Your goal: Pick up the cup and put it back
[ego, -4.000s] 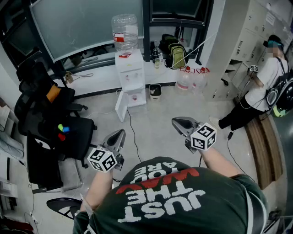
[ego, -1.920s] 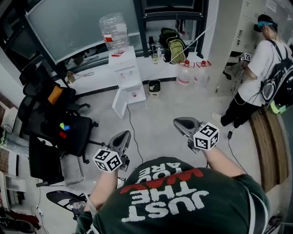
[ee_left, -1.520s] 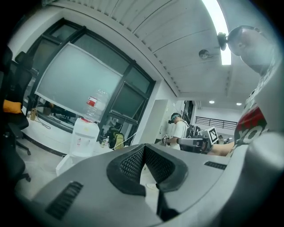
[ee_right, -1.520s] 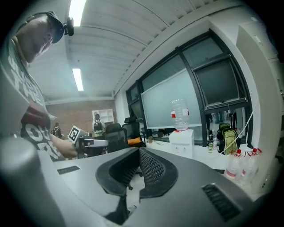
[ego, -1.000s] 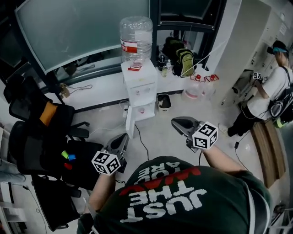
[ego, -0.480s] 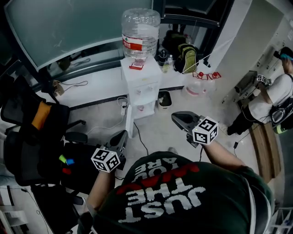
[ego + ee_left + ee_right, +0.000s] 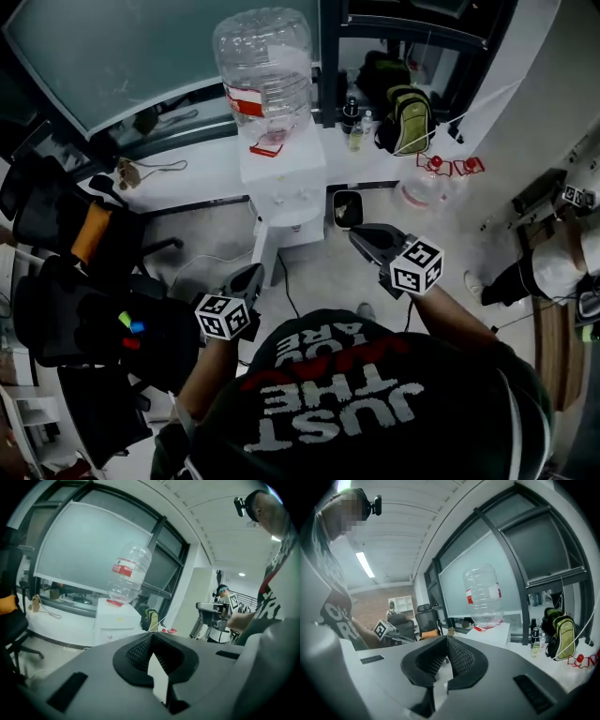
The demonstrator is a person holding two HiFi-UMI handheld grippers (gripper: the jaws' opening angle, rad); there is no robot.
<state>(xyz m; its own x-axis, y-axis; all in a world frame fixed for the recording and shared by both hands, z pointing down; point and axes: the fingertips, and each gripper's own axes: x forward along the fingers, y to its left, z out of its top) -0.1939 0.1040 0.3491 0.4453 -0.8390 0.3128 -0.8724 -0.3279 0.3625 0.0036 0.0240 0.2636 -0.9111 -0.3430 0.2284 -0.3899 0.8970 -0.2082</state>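
I make out no cup in any view. A white water dispenser [image 7: 281,173] with a clear upturned bottle [image 7: 262,66] stands ahead, by the window sill; it also shows in the left gripper view as the dispenser [image 7: 115,620] and in the right gripper view as the bottle [image 7: 483,595]. My left gripper [image 7: 253,274] is shut and empty, low and left of the dispenser's foot. My right gripper [image 7: 358,236] is shut and empty, right of the dispenser. In their own views the left gripper [image 7: 151,637] and right gripper [image 7: 446,641] have their jaws together with nothing between.
Black office chairs [image 7: 75,309] crowd the left. A small bin [image 7: 347,208] stands right of the dispenser, a clear jug [image 7: 422,187] on the floor beyond. A green backpack [image 7: 412,117] and small bottles [image 7: 354,127] rest on the sill. Another person [image 7: 562,262] stands at far right.
The dispenser has grown larger and nearer in the head view as both grippers moved forward toward it. Both stay shut and empty.
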